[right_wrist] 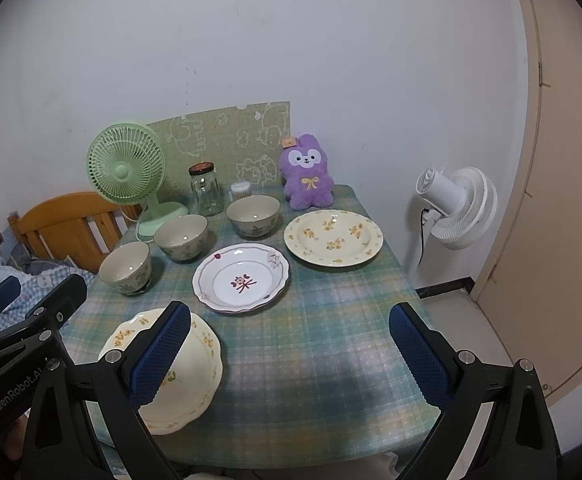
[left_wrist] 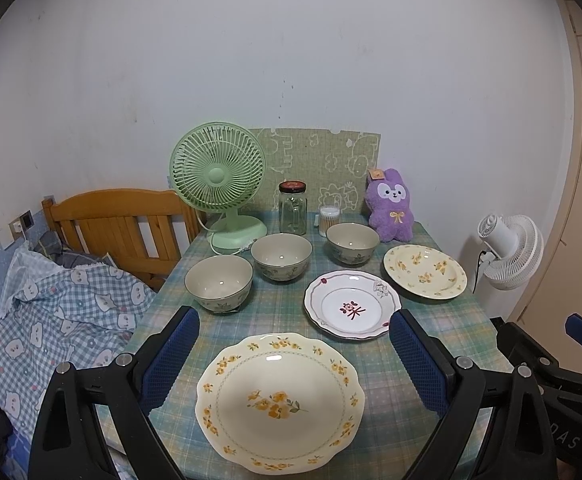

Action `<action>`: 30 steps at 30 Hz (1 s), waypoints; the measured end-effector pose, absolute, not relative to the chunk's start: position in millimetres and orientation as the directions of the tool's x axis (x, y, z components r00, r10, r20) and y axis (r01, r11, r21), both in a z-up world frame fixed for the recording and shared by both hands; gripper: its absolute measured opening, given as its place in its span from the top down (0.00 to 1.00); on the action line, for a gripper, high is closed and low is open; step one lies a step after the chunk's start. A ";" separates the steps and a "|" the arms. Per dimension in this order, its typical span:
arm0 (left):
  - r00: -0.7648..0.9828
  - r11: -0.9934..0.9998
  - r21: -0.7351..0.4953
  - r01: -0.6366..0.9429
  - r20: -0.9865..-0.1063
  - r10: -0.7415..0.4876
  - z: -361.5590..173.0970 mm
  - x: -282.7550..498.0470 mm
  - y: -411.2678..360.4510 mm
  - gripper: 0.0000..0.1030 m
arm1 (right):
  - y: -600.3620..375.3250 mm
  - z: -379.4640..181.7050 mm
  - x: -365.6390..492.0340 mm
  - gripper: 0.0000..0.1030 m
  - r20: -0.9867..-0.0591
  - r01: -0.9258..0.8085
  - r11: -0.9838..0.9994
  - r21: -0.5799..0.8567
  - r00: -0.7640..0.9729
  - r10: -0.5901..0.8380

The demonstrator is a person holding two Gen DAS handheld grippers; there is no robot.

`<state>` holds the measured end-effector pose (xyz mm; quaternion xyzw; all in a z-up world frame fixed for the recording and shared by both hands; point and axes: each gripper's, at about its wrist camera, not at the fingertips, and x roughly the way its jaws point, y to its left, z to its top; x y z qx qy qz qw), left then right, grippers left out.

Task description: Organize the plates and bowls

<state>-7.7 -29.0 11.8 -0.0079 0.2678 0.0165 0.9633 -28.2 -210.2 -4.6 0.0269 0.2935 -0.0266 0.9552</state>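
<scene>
Nothing stacked yet: three beige ceramic bowls (left_wrist: 281, 256) sit apart in a row, three plates spread out, the large cream floral plate (left_wrist: 279, 400) nearest. Left gripper (left_wrist: 294, 354) and right gripper (right_wrist: 290, 354) hover, fingers wide open, empty. Green plaid tabletop (right_wrist: 323, 332), white wall behind, bed on the left.

Both grippers — left gripper (left_wrist: 294, 354), right gripper (right_wrist: 289, 350) — agape

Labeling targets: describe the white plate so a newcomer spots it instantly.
On the plaid-clothed table, find the purple plush bunny at the back. In front lie three plates; the white plate is the middle one. Only it has a red centre motif, not yellow flowers.
</scene>
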 end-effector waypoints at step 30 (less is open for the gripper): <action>0.843 0.998 0.011 -0.062 -0.535 0.058 -12.9 21.3 9.3 0.11 | -164.6 -21.3 13.5 0.05 -0.614 0.044 0.999 0.019 0.789 -0.023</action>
